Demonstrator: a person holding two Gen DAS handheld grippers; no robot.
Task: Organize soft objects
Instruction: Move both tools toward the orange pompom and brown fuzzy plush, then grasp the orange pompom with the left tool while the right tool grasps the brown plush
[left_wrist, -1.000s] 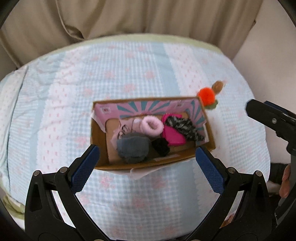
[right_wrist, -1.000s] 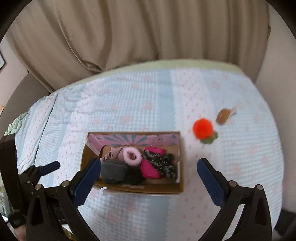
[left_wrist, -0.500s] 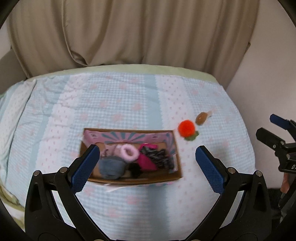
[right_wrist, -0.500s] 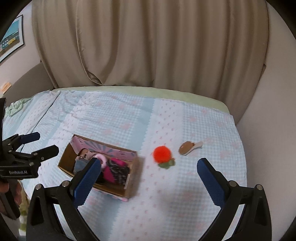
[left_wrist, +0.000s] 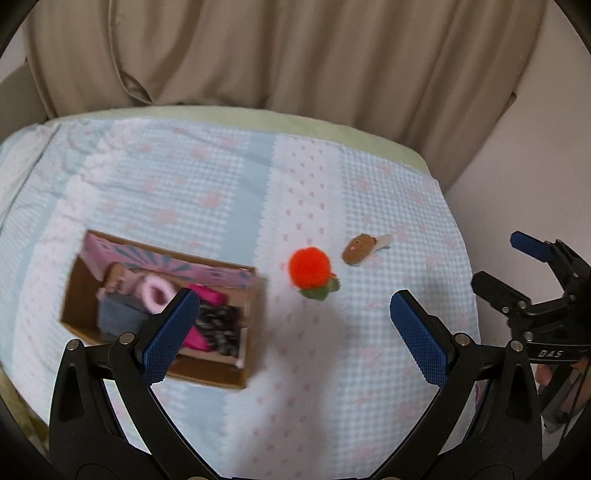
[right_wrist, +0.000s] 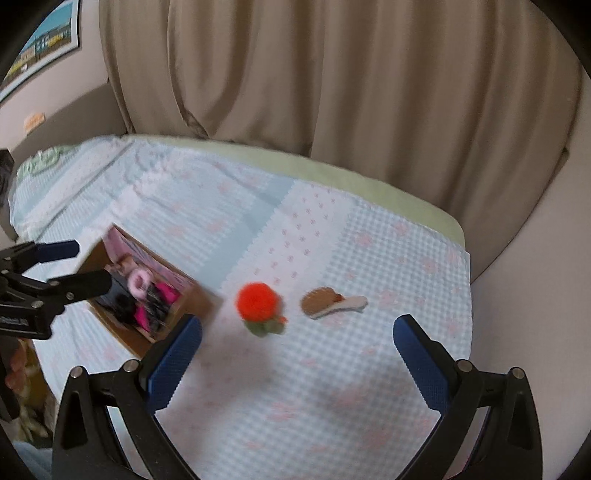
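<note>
2 tongs, left (left_wrist: 293, 325) and right (right_wrist: 297, 360), gape wide, empty. Fluffy orange pompom with green felt leaf (right_wrist: 256, 300), frame centre: likely light, squashy; pinch its round body.

The left gripper (left_wrist: 293, 325) hung with its jaws spread wide and nothing between them, its blue pads (left_wrist: 170, 336) angled outward. The right gripper (right_wrist: 297, 354) was likewise wide apart and empty. Each showed at the edge of the other's view, the two held well apart, side by side.
</note>
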